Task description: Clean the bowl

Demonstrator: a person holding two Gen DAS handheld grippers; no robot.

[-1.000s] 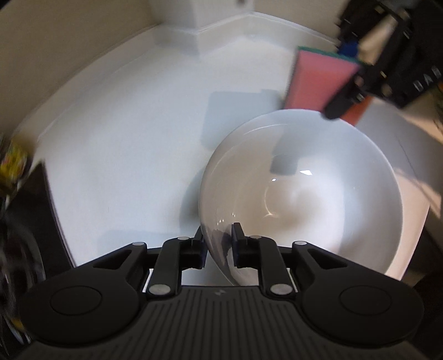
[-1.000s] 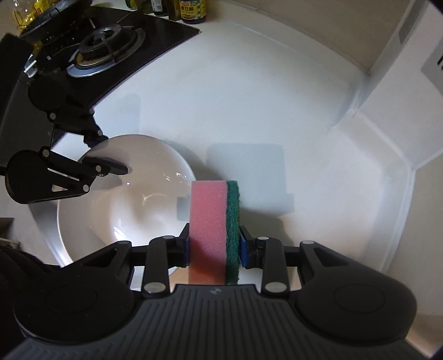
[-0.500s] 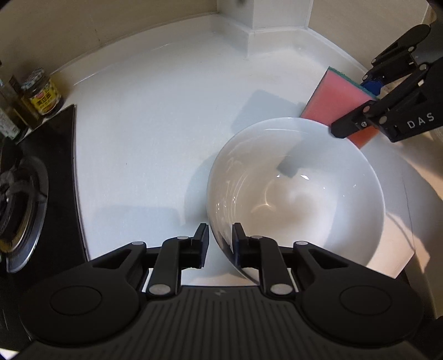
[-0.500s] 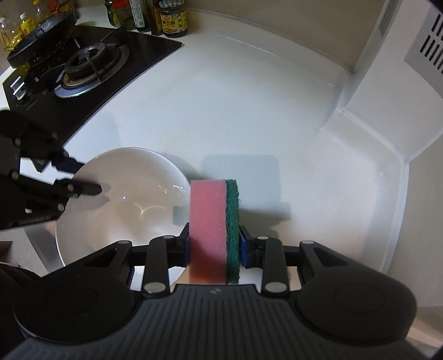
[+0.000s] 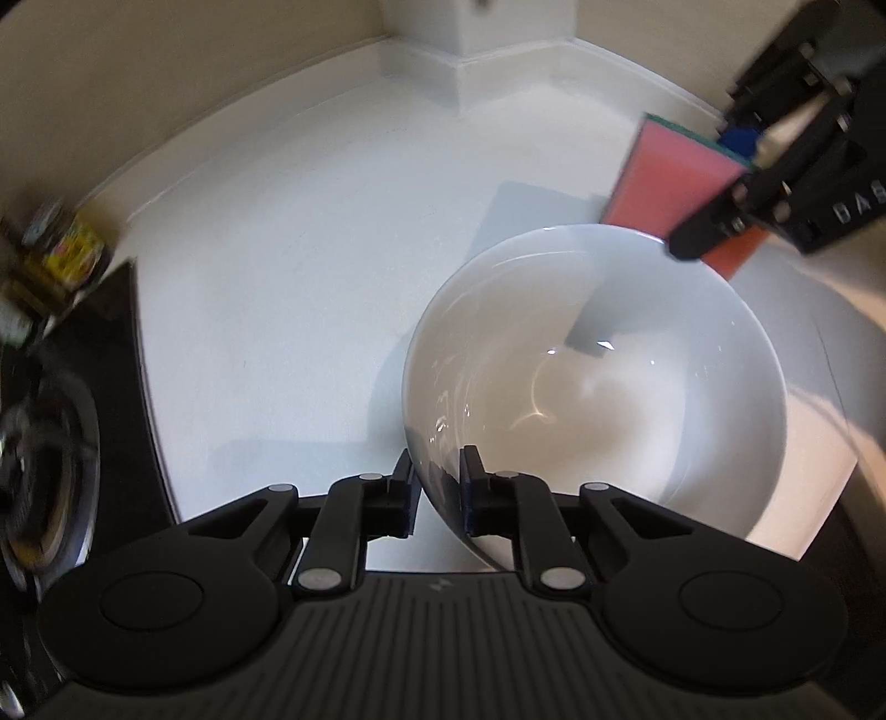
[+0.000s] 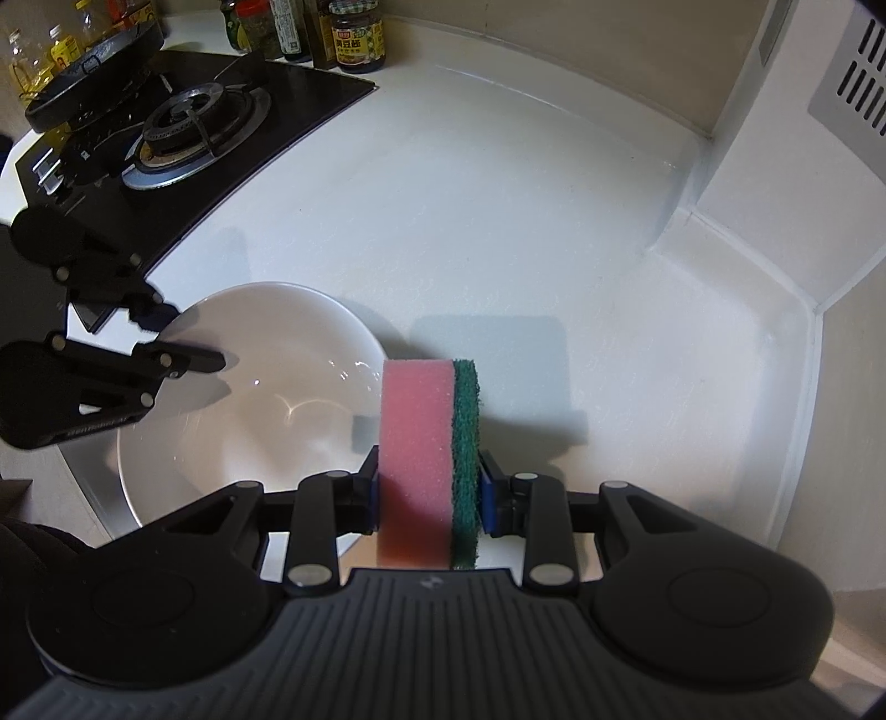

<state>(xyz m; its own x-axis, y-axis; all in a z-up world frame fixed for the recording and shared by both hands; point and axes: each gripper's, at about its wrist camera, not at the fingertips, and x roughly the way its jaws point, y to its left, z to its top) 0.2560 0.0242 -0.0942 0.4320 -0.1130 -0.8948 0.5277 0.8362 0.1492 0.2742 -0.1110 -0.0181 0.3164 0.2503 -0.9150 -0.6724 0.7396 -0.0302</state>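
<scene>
A white bowl (image 5: pixel 598 387) sits at the front edge of the white counter, also visible in the right wrist view (image 6: pixel 266 399). My left gripper (image 5: pixel 437 482) straddles its near rim, one finger inside and one outside. Its jaws are closing and grip the rim. From the right wrist view the left gripper (image 6: pixel 191 335) reaches in over the bowl's left side. My right gripper (image 6: pixel 429 487) is shut on a pink sponge (image 6: pixel 415 432) with a green scouring layer, held upright just right of the bowl. In the left wrist view the sponge (image 5: pixel 664 177) hangs above the bowl's far rim.
A black gas hob (image 6: pixel 188 127) with a burner lies to the left, a dark pan (image 6: pixel 94 72) behind it. Several jars and bottles (image 6: pixel 354 39) line the back wall. A white boxed column (image 6: pixel 747 166) closes the counter's (image 6: pixel 498 221) right corner.
The left hand swung with the bowl still in its jaws, so the hob and jars came into its view. Its jaws narrowed a little on the rim. The sponge stays gripped.
</scene>
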